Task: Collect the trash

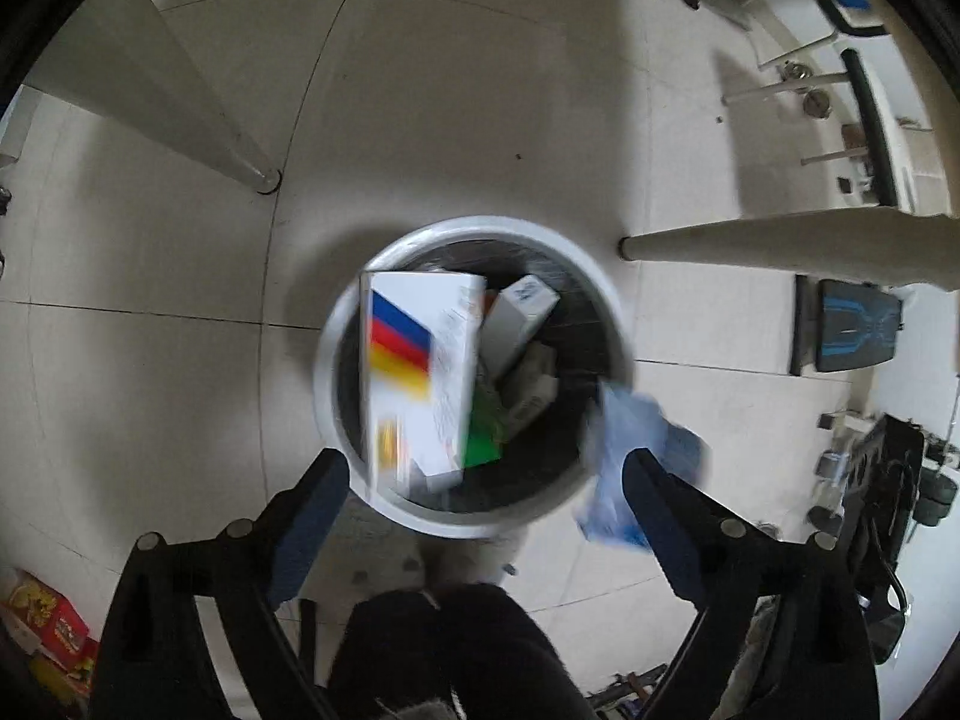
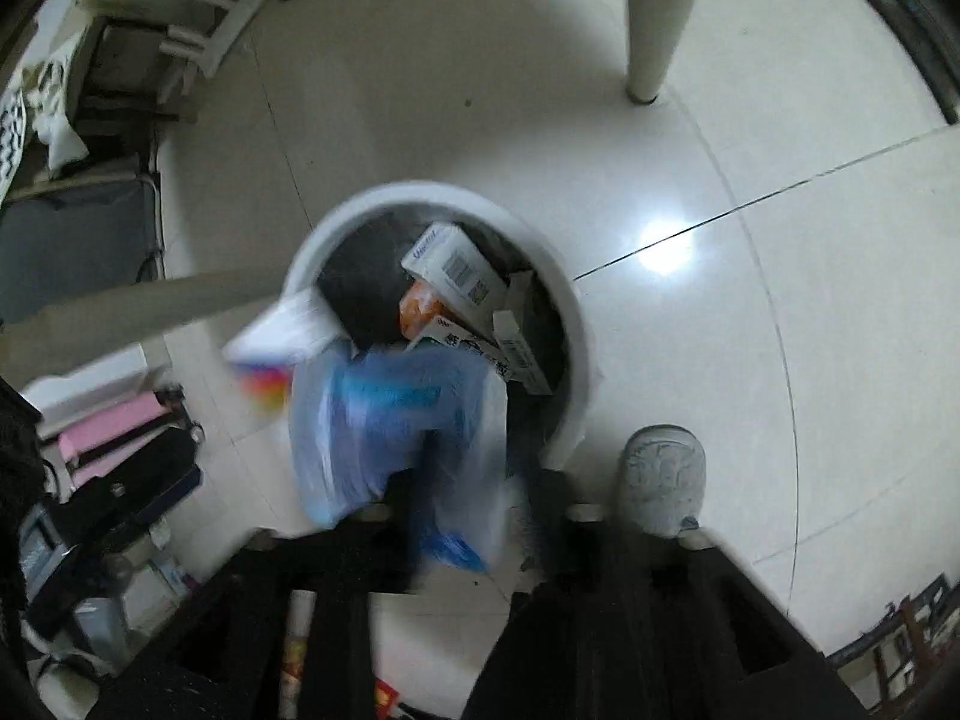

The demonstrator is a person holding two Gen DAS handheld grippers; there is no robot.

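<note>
Over bin (image 2: pixel 558 300), blue bag (image 2: pixel 396 420) sits btwn right gripper (image 2: pixel 474 492) jaws.

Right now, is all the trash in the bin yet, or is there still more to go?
Partly done. The white bin already holds several cartons, and a white box with colored stripes sits blurred at its rim below the open left gripper. The right gripper seems to hold a blue plastic bag over the rim. That bag is left.

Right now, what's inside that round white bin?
The bin holds a white box with colored stripes, a barcoded carton, an orange packet and smaller cartons. The bottom is covered by them.
</note>
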